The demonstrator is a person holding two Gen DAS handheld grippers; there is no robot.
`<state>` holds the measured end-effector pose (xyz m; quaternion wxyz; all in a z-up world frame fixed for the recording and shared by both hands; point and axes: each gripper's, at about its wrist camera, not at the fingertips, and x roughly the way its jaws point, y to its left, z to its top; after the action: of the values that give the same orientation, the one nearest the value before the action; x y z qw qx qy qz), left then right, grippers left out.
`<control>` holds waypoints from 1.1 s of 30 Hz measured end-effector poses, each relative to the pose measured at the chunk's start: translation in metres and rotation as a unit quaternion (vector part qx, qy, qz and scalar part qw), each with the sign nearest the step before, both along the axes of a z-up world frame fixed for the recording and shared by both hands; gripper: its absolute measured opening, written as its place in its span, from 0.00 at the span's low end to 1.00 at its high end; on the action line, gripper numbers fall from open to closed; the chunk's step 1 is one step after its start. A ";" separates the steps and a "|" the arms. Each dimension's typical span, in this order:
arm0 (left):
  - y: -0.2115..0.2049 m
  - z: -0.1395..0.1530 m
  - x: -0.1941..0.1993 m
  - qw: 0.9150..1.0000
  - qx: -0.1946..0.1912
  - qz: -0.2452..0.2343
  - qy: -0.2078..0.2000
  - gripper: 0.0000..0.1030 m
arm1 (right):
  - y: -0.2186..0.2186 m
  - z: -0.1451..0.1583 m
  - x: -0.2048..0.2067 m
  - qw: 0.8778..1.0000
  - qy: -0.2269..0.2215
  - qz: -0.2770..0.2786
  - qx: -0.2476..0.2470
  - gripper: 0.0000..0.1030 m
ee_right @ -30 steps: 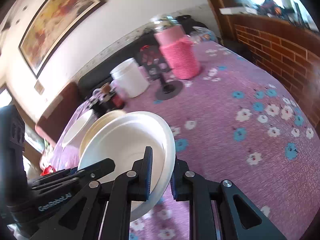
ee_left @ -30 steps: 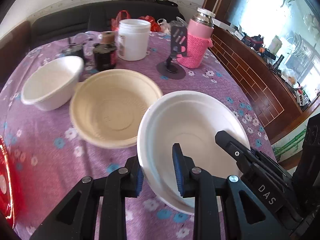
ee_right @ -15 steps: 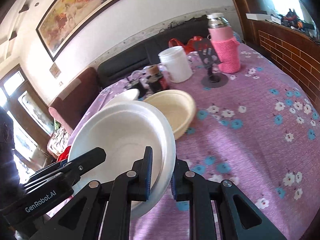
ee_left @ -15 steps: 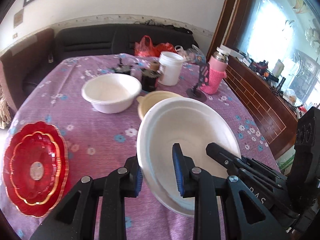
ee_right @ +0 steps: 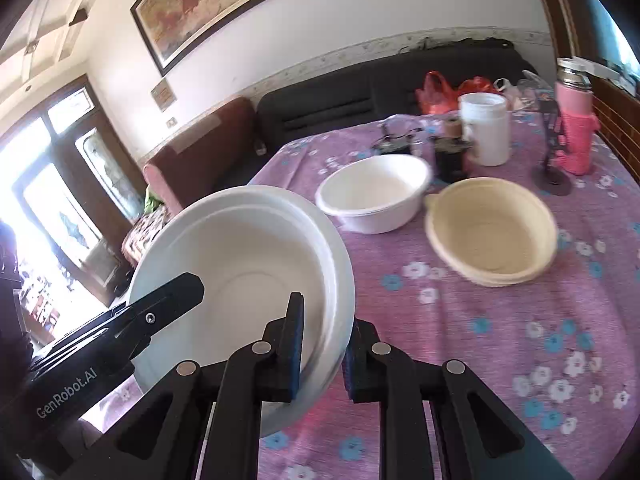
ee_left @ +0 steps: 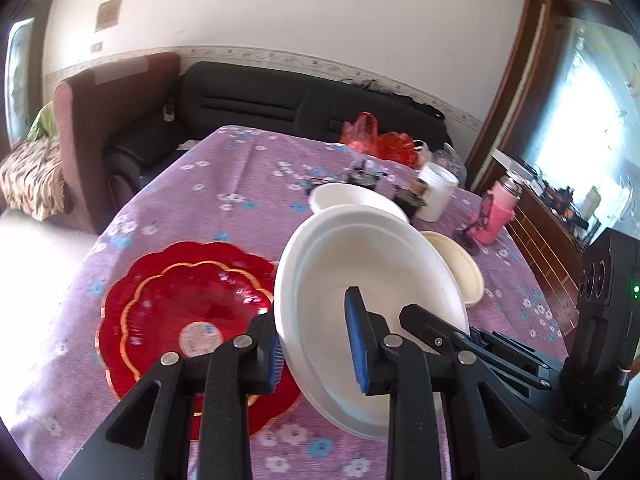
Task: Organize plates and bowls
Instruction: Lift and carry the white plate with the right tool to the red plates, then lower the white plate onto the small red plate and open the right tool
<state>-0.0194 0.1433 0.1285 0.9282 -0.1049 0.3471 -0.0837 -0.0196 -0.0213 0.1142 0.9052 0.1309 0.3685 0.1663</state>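
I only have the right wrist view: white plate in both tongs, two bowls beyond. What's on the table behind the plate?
Observer: A red scalloped plate lies flat on the tablecloth, beside the white plate on the left tongs' side.
Operator: One plate or a stack?
Observer: Two gold-edged rims show, so probably nested plates; I cannot count them.
Operator: Is the left tongs truly on the rim?
Observer: Yes, its blue pads sit either side of the rim.

white plate (ee_left: 372, 280) hides beige bowl (ee_left: 460, 268) partly.
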 end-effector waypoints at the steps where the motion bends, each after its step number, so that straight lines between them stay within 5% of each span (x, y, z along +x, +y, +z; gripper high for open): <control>1: 0.010 -0.003 0.001 1.000 -0.006 0.007 0.003 0.24 | 0.010 -0.002 0.002 1.000 0.002 0.007 -0.003 0.18; 14: 0.100 -0.063 0.031 0.993 -0.065 0.069 0.067 0.24 | 0.105 -0.049 0.046 0.997 0.047 0.056 -0.040 0.18; 25: 0.112 -0.087 0.044 0.991 -0.055 0.088 0.084 0.25 | 0.127 -0.075 0.066 0.994 0.066 0.064 -0.066 0.19; 33: 0.109 -0.089 0.049 0.990 -0.053 0.097 0.085 0.44 | 0.139 -0.080 0.065 0.991 0.059 0.071 -0.097 0.19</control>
<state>0.0293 0.2522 0.0398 0.8922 -0.1934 0.4081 -0.0025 0.0450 0.1175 0.0339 0.8762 0.0252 0.4441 0.1856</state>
